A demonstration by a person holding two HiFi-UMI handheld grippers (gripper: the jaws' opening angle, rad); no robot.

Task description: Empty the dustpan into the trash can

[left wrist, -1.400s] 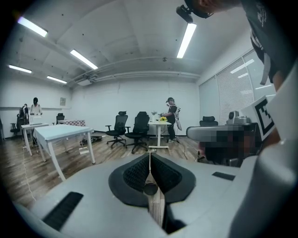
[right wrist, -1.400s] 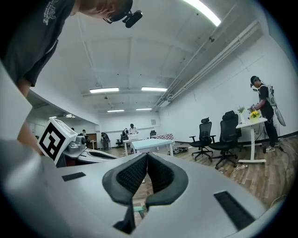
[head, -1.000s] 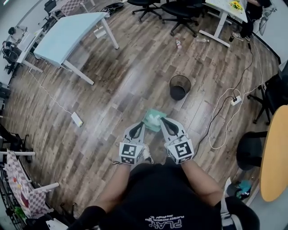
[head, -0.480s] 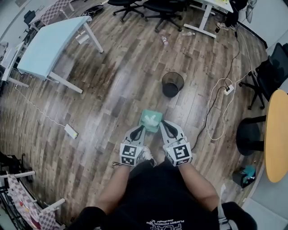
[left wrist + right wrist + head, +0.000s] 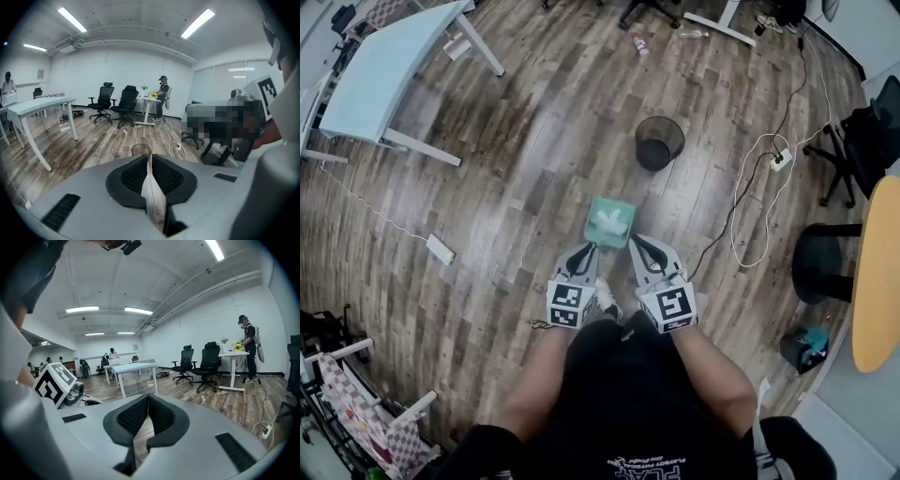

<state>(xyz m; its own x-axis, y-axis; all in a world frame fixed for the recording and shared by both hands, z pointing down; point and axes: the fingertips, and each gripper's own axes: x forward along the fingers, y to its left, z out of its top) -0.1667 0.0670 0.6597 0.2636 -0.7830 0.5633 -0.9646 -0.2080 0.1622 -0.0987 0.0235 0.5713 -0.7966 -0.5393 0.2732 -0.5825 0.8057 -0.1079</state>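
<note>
**Floor (image 5: pixel 534 169).** Wood plank. It carries everything listed.

**Table (image 5: pixel 366 75).** Light blue, well apart from the trash can, to its left in the head view. It plays no part in the work.

**Trash can (image 5: pixel 659 142).** Black mesh, upright, mouth open. It stands free on the floor, so it can be reached from the person's side.

**Dustpan (image 5: pixel 624 208).** Teal, loaded with crumpled white paper (image 5: pixel 609 222). It sits apart from the trash can on the person's side, its open end toward the can. It appears to lie flat on the floor, which would keep the load in, though this cannot be confirmed. It is judged not yet emptied.

**Left tool (image 5: pixel 587 248).** On the side of the dustpan away from the trash can, at its near corner. Its pads (image 5: pixel 133 176) are closed. A thin pale sliver shows along the seam and cannot be identified.

**Right tool (image 5: pixel 637 241).** At the other near corner. Its pads (image 5: pixel 133 418) meet at the tips with nothing between them.

The tools flank the pan, apparently to take it from both sides. Contact with it cannot be determined.

**Count.** One table, one trash can, one dustpan, one paper wad, two tools.
</note>
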